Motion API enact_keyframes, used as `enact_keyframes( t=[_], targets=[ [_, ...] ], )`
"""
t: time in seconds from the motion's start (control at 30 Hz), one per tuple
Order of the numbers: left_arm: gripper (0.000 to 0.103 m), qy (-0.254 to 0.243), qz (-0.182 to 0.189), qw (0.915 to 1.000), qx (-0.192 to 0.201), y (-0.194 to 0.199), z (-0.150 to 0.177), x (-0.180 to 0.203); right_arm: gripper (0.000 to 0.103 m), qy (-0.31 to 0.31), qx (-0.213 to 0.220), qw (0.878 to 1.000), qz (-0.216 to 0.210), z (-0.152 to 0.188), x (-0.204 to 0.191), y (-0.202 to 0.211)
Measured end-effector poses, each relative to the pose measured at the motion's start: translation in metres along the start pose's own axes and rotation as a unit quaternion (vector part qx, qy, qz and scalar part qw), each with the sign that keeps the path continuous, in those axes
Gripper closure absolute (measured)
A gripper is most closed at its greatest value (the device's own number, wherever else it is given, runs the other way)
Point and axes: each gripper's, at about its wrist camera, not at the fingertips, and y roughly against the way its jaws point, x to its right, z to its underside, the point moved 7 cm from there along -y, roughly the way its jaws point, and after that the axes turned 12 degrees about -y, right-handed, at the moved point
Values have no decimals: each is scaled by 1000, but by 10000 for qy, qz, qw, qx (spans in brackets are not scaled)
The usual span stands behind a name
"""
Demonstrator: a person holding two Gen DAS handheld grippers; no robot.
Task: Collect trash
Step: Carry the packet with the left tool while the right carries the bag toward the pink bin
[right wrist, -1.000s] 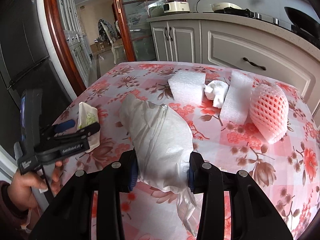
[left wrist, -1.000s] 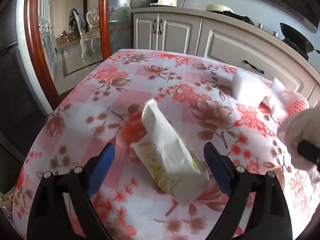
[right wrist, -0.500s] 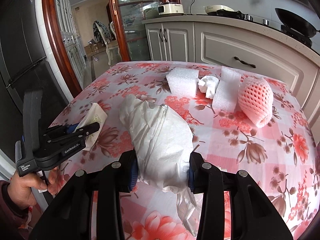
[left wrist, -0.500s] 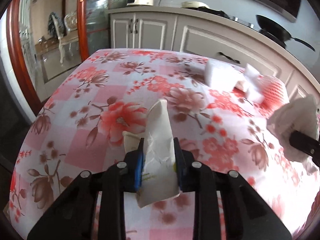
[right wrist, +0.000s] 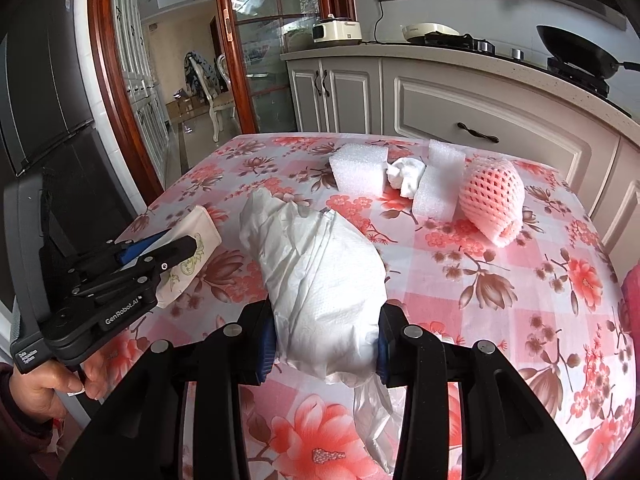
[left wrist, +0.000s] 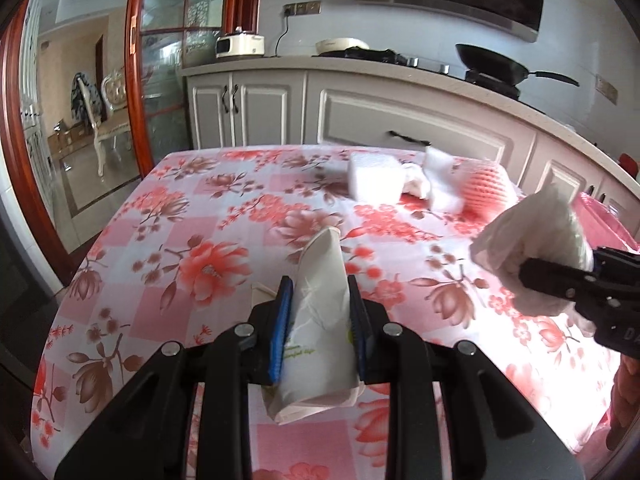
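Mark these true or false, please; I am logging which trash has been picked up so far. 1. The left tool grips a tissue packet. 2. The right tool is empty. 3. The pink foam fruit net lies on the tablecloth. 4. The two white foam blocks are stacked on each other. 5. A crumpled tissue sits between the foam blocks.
1. True: the left tool is shut on the tissue packet.
2. False: the right tool is shut on a bundled white plastic bag.
3. True: the pink foam fruit net lies on the tablecloth.
4. False: the foam blocks lie side by side.
5. True: the crumpled tissue sits between them.
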Motion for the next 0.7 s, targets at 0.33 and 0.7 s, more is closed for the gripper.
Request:
enact_keyframes(
  t=[0.33,0.7],
  targets=[
    [78,-330,93,9989,334,11,-29,29,65,-363,203,9991,123,-5,31,14],
    [78,-610,786,9923,740,6,-71,87,65,-946,628,9926,430,-22,86,34]
  ],
)
